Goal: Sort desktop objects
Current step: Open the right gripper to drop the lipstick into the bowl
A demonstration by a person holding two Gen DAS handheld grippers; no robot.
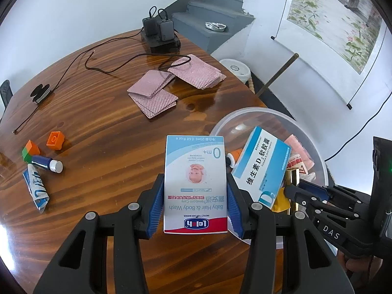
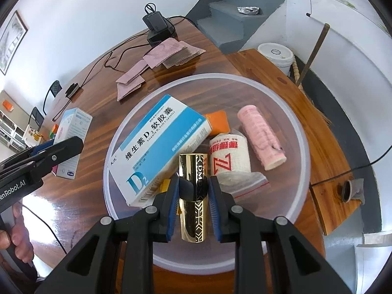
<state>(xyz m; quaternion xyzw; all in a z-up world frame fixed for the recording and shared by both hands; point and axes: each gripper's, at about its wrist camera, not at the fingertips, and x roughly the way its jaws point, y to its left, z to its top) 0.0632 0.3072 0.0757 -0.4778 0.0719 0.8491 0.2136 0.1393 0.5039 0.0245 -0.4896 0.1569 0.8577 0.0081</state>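
The left gripper [image 1: 195,193] has its jaws pinching a baby wash box [image 1: 195,171] beside the clear bowl [image 2: 297,132], above which the right gripper's [image 2: 193,196] jaws clamp a gold tube [image 2: 193,196].

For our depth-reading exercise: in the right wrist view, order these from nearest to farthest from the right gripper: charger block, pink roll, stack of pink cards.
1. pink roll, in the bowl, right of the right gripper.
2. stack of pink cards, on the table, left beyond the bowl.
3. charger block, at the table's far edge.
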